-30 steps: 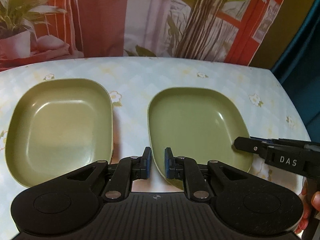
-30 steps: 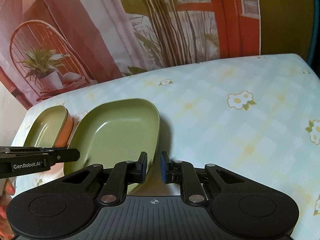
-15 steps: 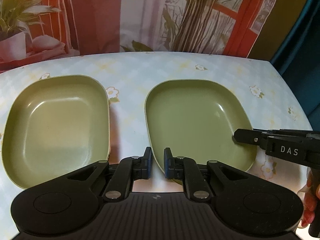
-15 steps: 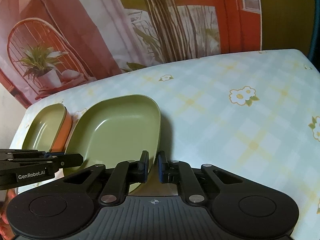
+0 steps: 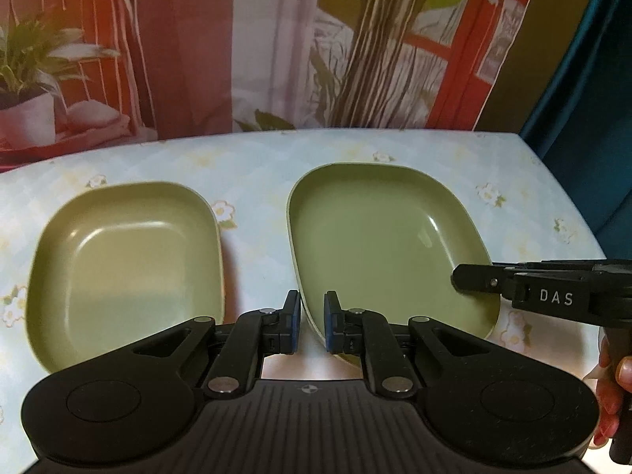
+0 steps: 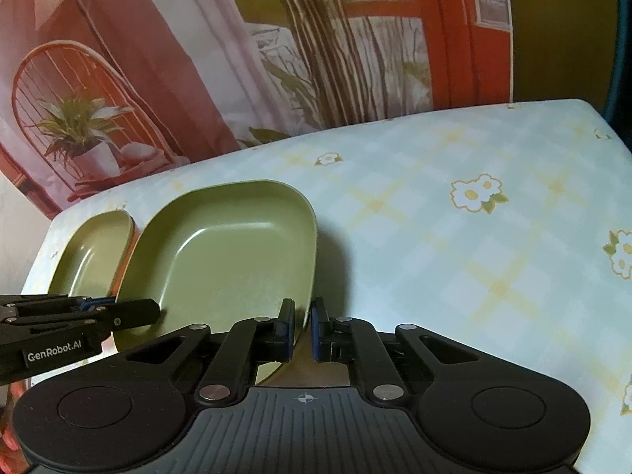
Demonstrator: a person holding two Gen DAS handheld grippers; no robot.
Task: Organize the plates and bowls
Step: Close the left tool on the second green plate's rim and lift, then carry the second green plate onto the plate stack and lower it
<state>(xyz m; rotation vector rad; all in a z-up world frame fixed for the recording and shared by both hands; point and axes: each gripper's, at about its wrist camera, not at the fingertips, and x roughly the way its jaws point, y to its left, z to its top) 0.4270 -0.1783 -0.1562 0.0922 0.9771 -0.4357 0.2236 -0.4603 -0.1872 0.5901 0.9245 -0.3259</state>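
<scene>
Finding 1, change. Over the last second the right tongs (image 6: pixel 303 324) have drawn in their last small gap. They now stand pinched shut on the near right rim of the shallow olive-green rounded-rectangle plate (image 5: pixel 387 245). The left tongs (image 5: pixel 312 316) were all but closed already. They are clamped on the near left rim of the same plate, with the thin edge caught between the blue pads.

In the left wrist view the plate has kept its place against the tongs. The neighbouring bowl has slipped lower in the frame. This suggests the left edge is beginning to come up, though no clear gap beneath the plate can be seen.

Finding 2, meaning. The two-handed grip appears complete. In my judgement the lift and carry of the plate is the step now in hand.

Finding 3, location. The plate sits right of centre on the pale blue flower-print surface (image 5: pixel 434 146). It is just beside the deeper bowl, green inside and orange outside (image 5: pixel 126 264), and not touching it.

Finding 4, count.
- Plates: one.
- Bowls: one.
- Tongs: two.

Part of a hand (image 5: pixel 612 387) shows behind the right tongs.
</scene>
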